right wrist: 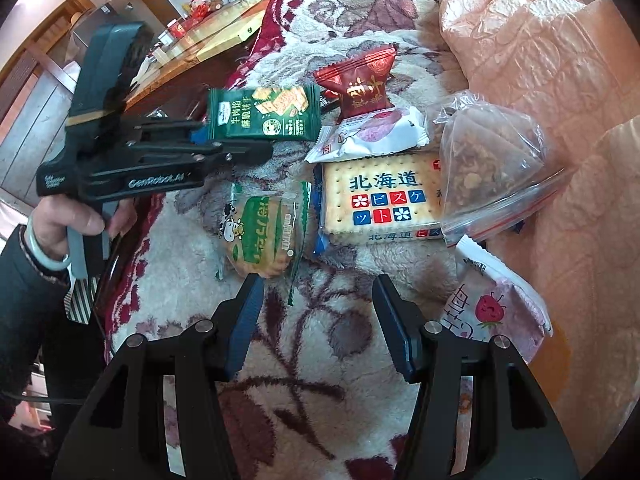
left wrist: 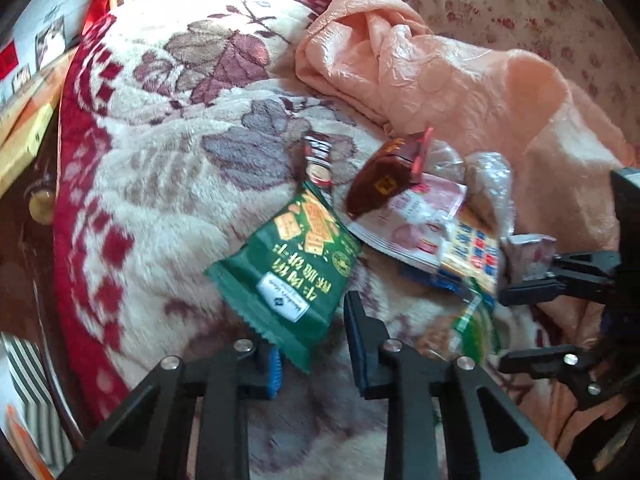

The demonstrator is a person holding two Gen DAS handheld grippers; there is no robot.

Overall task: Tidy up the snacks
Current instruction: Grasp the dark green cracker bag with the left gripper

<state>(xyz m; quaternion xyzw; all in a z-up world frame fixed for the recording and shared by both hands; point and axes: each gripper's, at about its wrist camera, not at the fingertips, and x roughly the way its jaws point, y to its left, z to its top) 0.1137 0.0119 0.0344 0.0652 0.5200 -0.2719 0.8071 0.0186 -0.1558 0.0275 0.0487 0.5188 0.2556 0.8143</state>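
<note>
Left gripper (left wrist: 316,344) jaws clamped on green cracker packet (left wrist: 288,264), lifted above floral blanket (left wrist: 160,208). Right gripper (right wrist: 316,328) jaws wide apart, empty, over blanket beside remaining snacks.

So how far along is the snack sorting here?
Barely begun. Done: nothing visibly sorted. In hand: the left gripper pinches the green cracker packet in its jaws; the right gripper is open, empty. Left: red sweet, Hokkaido biscuit pack, zip bag and others lie heaped on the blanket.
</note>
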